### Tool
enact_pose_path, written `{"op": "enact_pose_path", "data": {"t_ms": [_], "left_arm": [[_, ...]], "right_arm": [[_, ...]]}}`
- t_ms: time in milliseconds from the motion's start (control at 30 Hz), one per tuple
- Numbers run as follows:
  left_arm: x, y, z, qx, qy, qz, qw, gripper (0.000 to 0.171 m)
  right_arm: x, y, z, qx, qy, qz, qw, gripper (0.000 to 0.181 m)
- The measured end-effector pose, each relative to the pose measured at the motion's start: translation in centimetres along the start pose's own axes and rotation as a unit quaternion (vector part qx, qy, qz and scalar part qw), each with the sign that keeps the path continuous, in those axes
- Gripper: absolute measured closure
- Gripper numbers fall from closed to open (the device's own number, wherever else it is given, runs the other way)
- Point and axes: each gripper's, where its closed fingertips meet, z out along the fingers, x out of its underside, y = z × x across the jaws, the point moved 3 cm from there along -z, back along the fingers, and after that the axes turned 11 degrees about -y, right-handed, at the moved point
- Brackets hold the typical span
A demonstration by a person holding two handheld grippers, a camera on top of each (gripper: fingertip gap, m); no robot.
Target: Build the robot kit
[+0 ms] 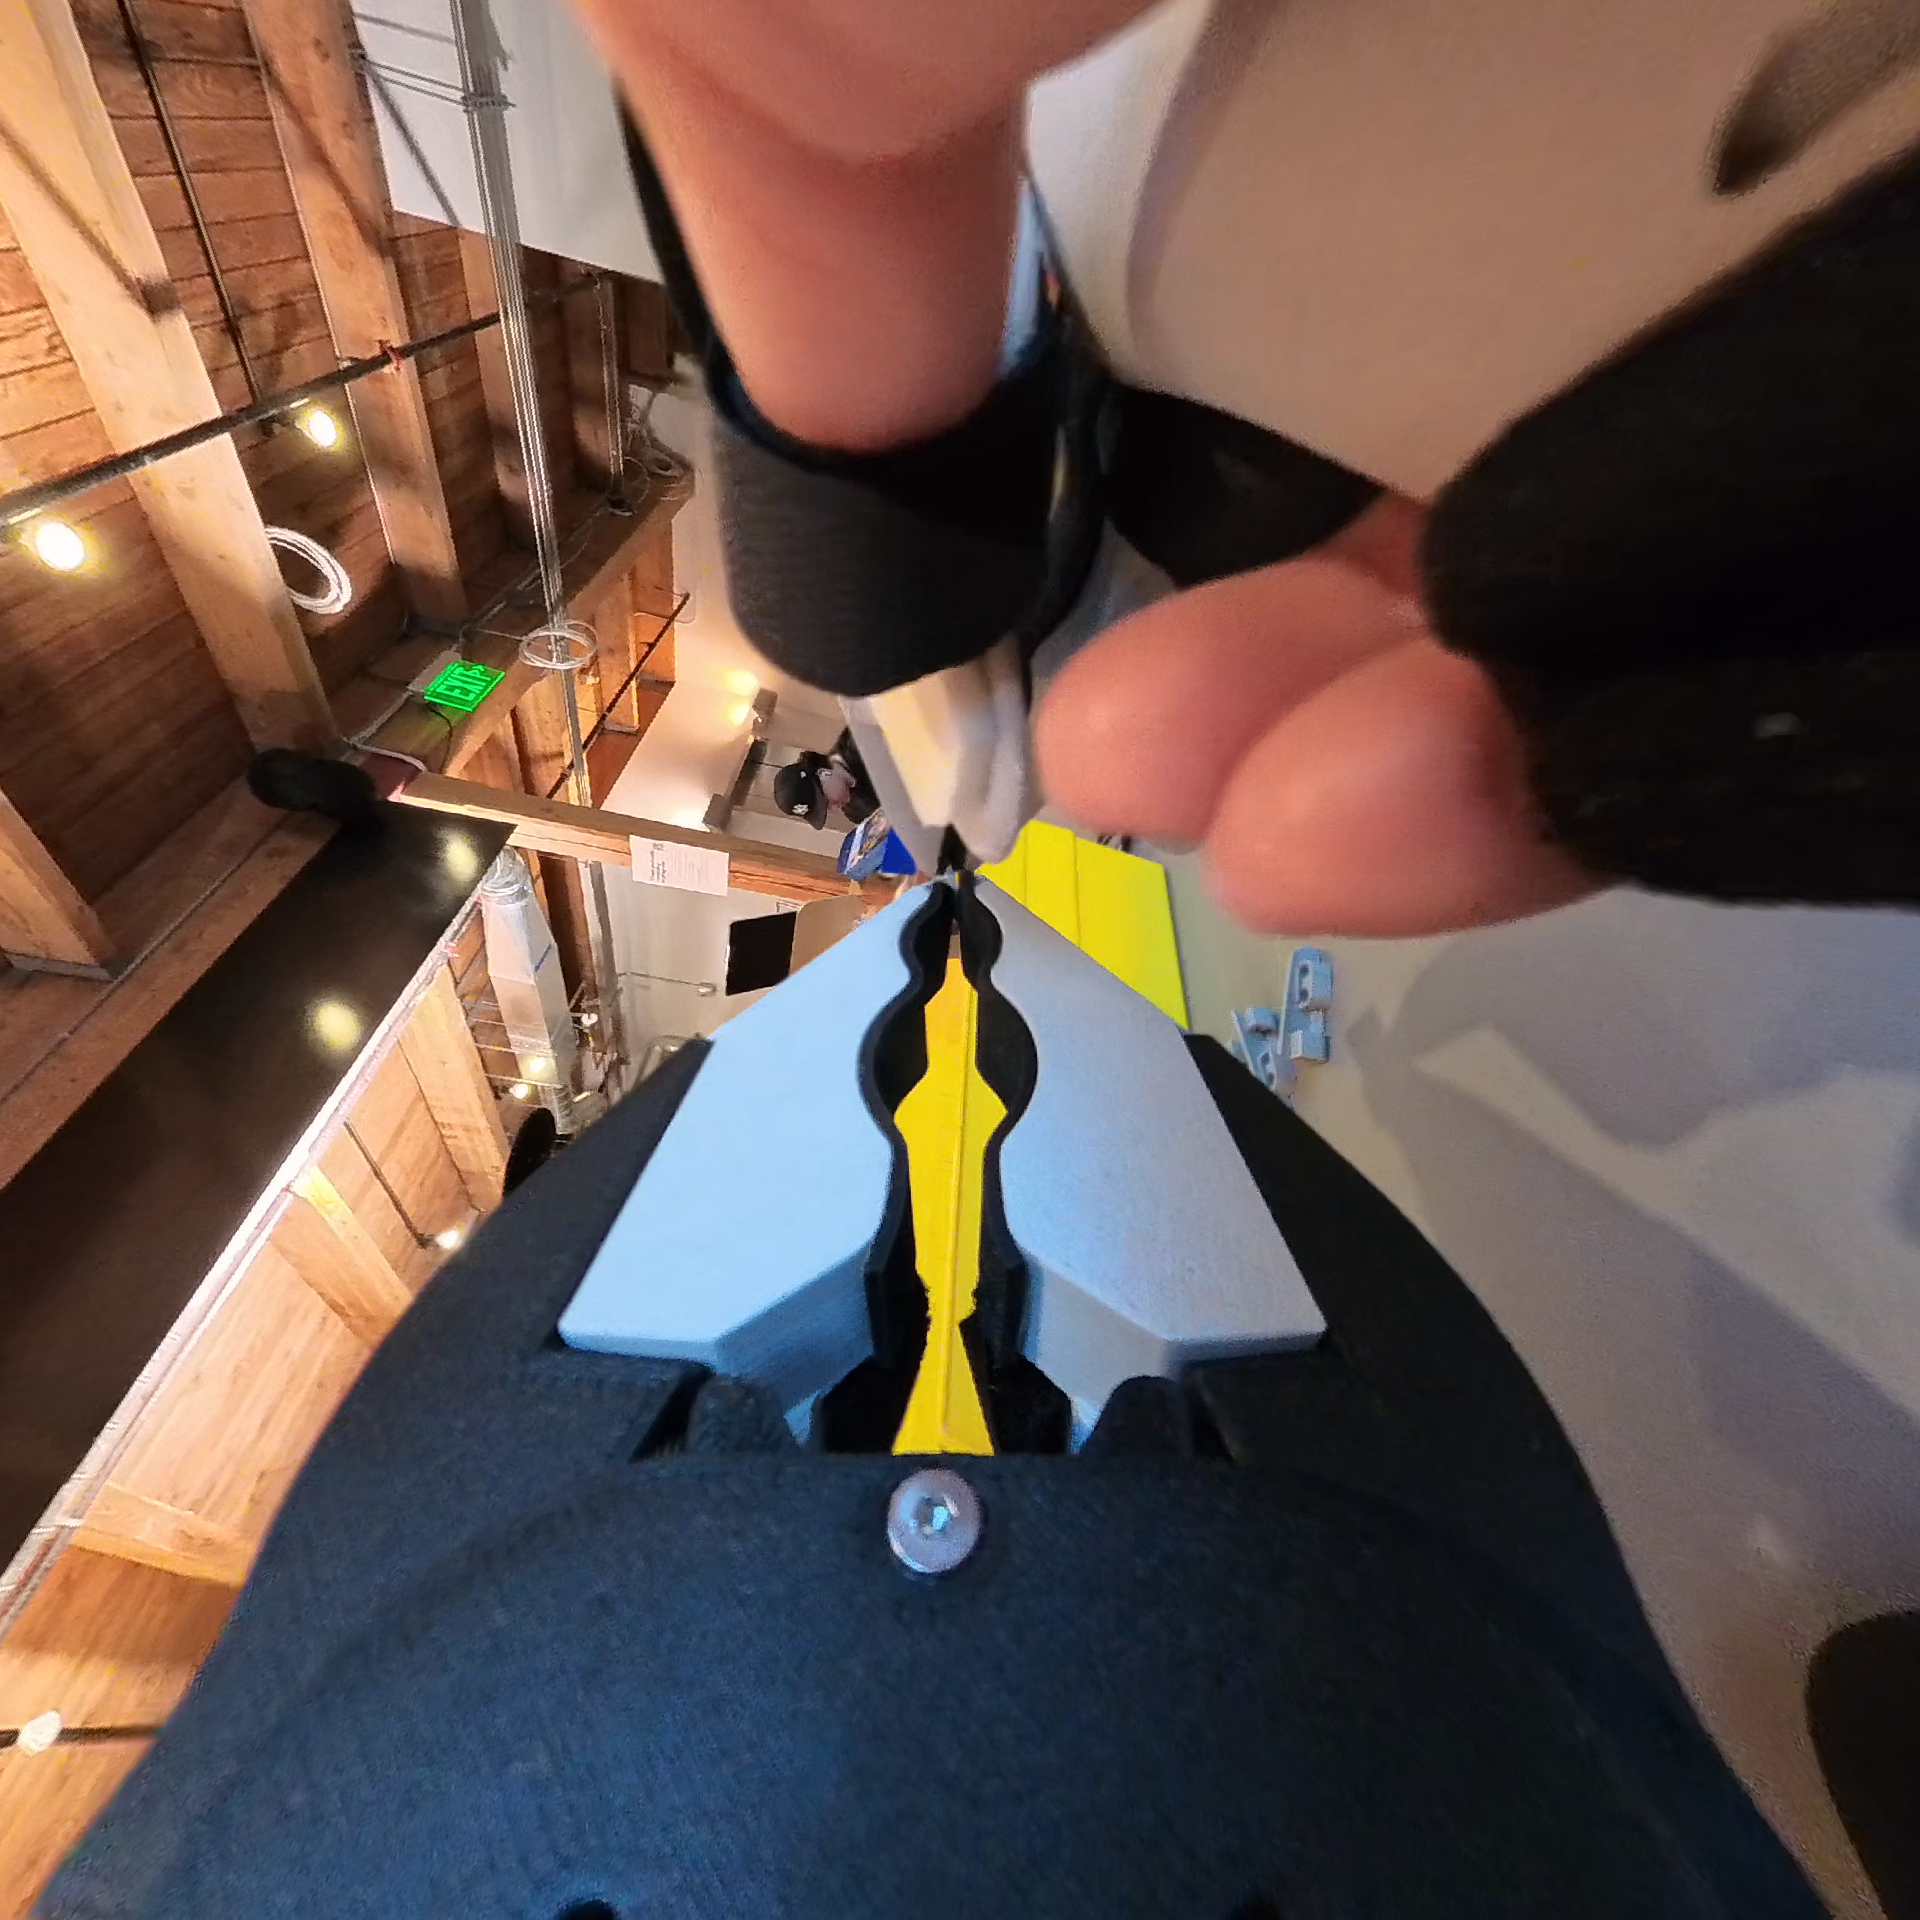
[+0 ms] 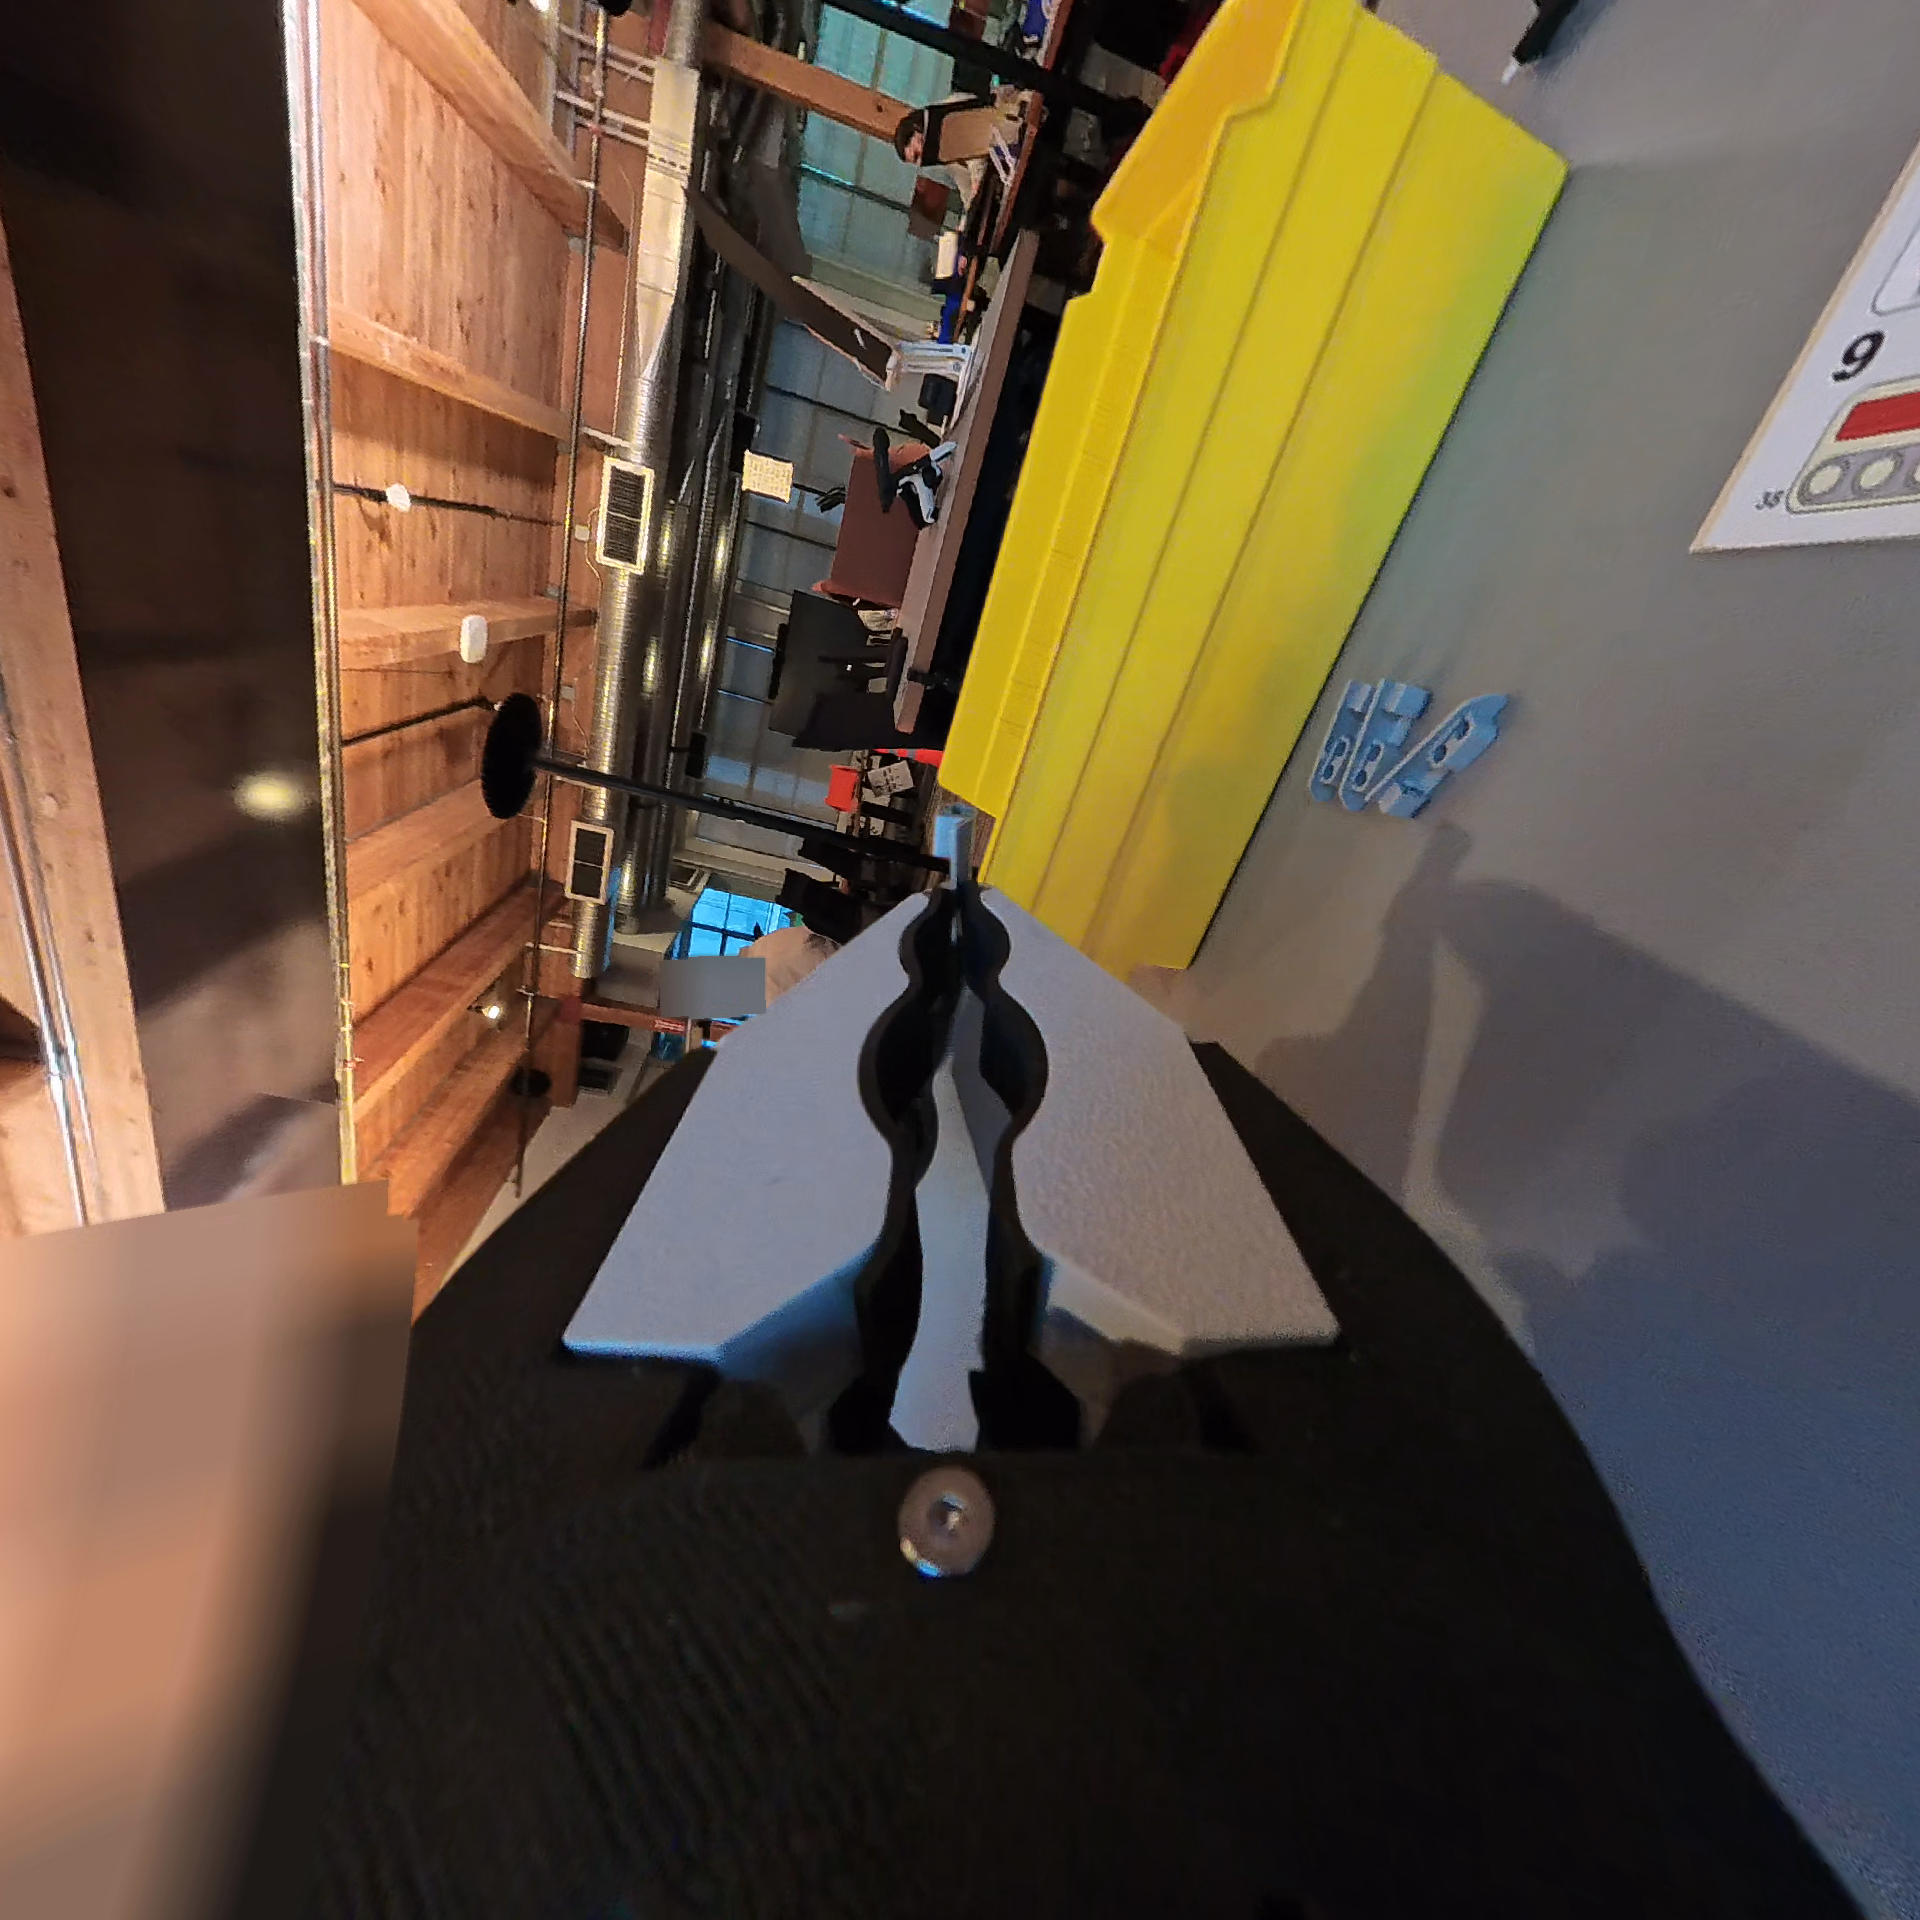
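Observation:
The views are turned on their side. My left gripper point(image 1: 961, 883) is shut, tips together, with a thin dark sliver between them that I cannot identify. A person's hand point(image 1: 1299, 748) in a black fingerless glove is very close in front of it, with a black strap point(image 1: 873, 561) and a pale grey-white part point(image 1: 951, 758) just beyond the tips. My right gripper point(image 2: 958, 894) is shut on a small light grey piece point(image 2: 956, 836) that sticks out past the tips. It is held above the grey table point(image 2: 1662, 1091), next to a yellow bin point(image 2: 1247, 520).
Several small blue pieces point(image 2: 1403, 748) lie on the table by the bin; they also show in the left wrist view point(image 1: 1288, 1023), as does the yellow bin point(image 1: 1101, 925). A printed sheet point(image 2: 1849, 364) lies farther along the table. A wooden ceiling and workshop fill the background. My two grippers' fingertips are within a few centimetres of each other.

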Motion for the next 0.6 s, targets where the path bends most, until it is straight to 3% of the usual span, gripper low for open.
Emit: {"op": "enact_pose_path", "data": {"t_ms": [100,233,333,433,500,533,600], "left_arm": [[0.1,-0.4,0.3,-0.003,0.005,0.015,1.000,0.171],[-1.2,0.4,-0.7,-0.028,-0.034,-0.041,0.998,0.140],[-0.1,1.7,-1.9,-0.032,-0.034,-0.156,0.987,0.136],[2.5,3.4,-3.3,-0.015,-0.022,-0.341,0.940,0.124],[4.5,5.3,-4.6,-0.024,-0.034,-0.451,0.892,0.120],[5.5,6.4,-5.5,-0.031,-0.048,-0.497,0.866,0.119],[7.4,8.9,-7.3,-0.052,-0.080,-0.568,0.818,0.118]], "right_arm": [[-0.2,-0.5,0.4,0.017,0.012,0.005,1.000,0.181],[-0.9,-0.7,1.2,0.038,0.030,-0.028,0.998,0.181],[-2.7,-0.1,1.9,0.047,0.047,-0.089,0.994,0.181],[-6.8,2.1,3.5,0.034,0.067,-0.219,0.973,0.181],[-8.8,3.5,5.2,0.024,0.138,-0.359,0.923,0.181],[-9.3,3.7,5.9,0.024,0.192,-0.439,0.878,0.181],[-9.6,3.0,6.9,0.032,0.285,-0.602,0.746,0.181]]}}
